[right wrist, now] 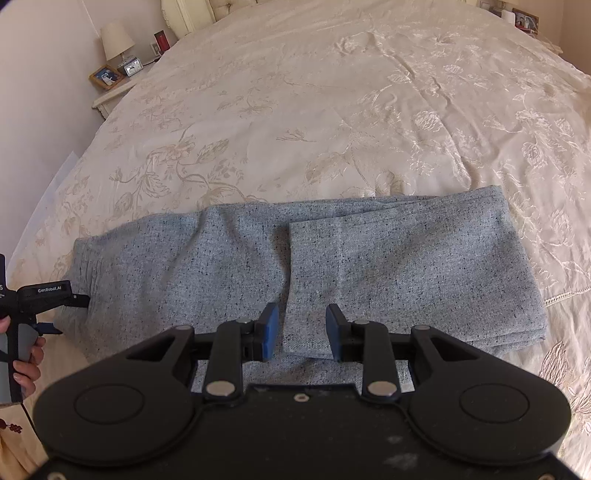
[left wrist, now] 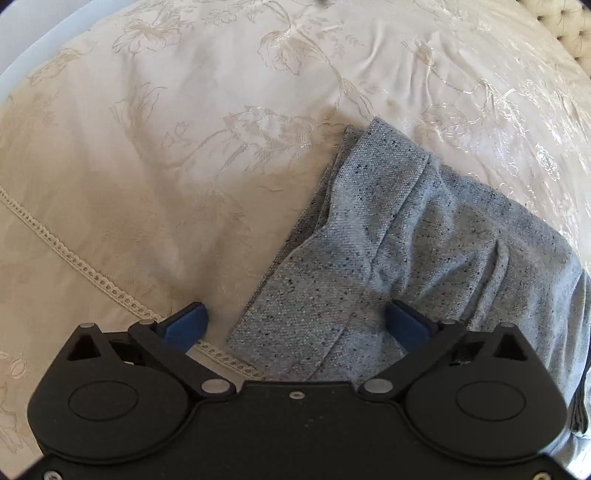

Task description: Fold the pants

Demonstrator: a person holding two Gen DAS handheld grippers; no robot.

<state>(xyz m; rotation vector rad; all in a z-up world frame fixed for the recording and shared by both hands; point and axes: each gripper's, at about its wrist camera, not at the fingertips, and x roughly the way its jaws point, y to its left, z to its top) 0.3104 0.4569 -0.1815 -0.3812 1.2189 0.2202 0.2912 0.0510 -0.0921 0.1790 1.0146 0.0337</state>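
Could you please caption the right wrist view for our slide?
Right gripper open above folded grey pants on a cream floral bedspread.

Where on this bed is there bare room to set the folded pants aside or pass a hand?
Free: the broad cream embroidered bedspread beyond the speckled grey knit pants' far edge, up to the tufted headboard, and the strip right of the pants. Crowded: the near edge, where both tongs sit, the left tongs at the pants' end. The small nightstand is cluttered.

The left wrist view looks steeply down, close over the bed (left wrist: 147, 166) and one end of the grey pants (left wrist: 406, 240). The right wrist view sits higher, showing the same pants (right wrist: 221, 266) whole.
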